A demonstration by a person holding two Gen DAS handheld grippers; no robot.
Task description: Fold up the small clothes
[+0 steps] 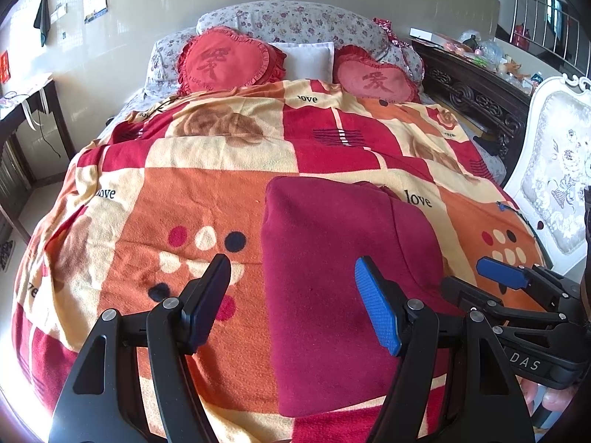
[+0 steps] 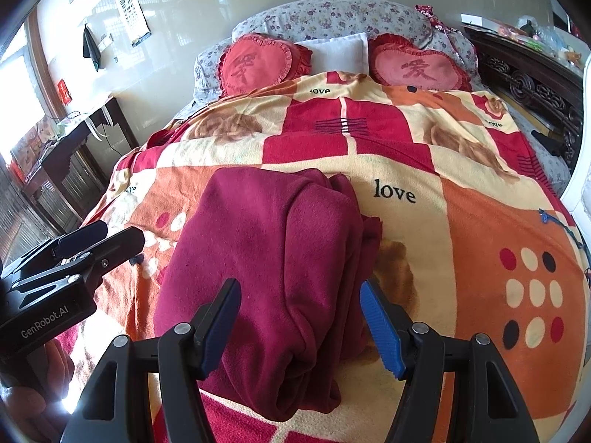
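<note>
The bed [image 1: 110, 221] filled both views, and you had it spread with a patchwork fleece blanket [image 2: 480, 229] in red, orange and cream, printed with the word "love". On that blanket, toward the foot end nearest you, lay the maroon garment [image 2: 266, 258], folded into a long thick rectangle with its layered edge on the right. Far up the blanket from the garment, at the head end, two red heart-shaped cushions [image 1: 231, 61] leaned against a floral pillow [image 1: 295, 18], with a small white pillow [image 1: 306, 59] between them. A white upholstered chair [image 1: 554, 184] stood off the blanket's right side.

You held your left gripper [image 1: 291, 302] above the garment's left edge, fingers spread wide and holding nothing, one finger over the blanket and the other over the cloth. Your right gripper [image 2: 301, 326] hovered over the garment's near end, its fingers likewise parted and empty, straddling the fold.
</note>
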